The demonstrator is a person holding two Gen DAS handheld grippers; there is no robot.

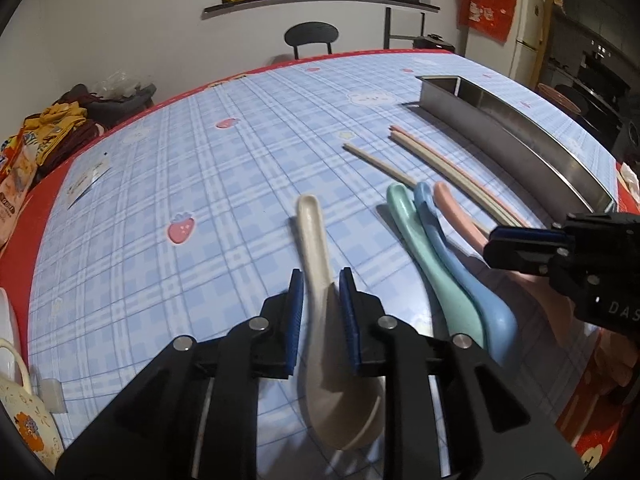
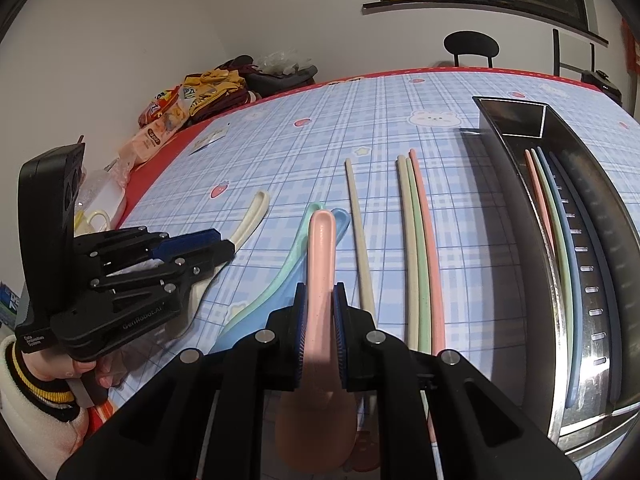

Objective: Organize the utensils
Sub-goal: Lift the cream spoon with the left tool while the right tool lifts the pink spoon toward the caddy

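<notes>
Your left gripper [image 1: 320, 276] straddles the handle of the cream spoon [image 1: 316, 248]. Its jaws stand narrow, a blue pad on either side of the handle; a thin gap shows on each side, so the pads do not appear to press it. The spoon's handle runs forward past the fingertips and its bowl lies back beneath the jaws, on the blue plaid tablecloth [image 1: 200, 168].

To the right of those jaws lie the mint spoon [image 1: 424, 256] and the blue spoon [image 1: 460, 264], side by side and touching (handles pointing away from you).

Further right, your right gripper [image 2: 320, 292] is clamped on the handle of the pink spoon [image 2: 322, 256]. The jaws are narrow and both pads bear on the handle; the handle runs forward between the fingertips and the bowl hangs below them. The spoon appears raised off the cloth, overlapping the mint and blue handles in the right wrist view.

Just right of those jaws lies a single cream chopstick [image 2: 360, 240]. Beyond it lie three chopsticks [image 2: 420, 256] close together: cream, mint and pink.

Well to the right stands the long stainless steel tray [image 2: 592, 216]. Inside it lie chopsticks [image 2: 556, 240] lengthwise, pink, mint, blue and a darker one.

A mug [image 1: 24, 408] sits left of your left jaws, at the table edge.
</notes>
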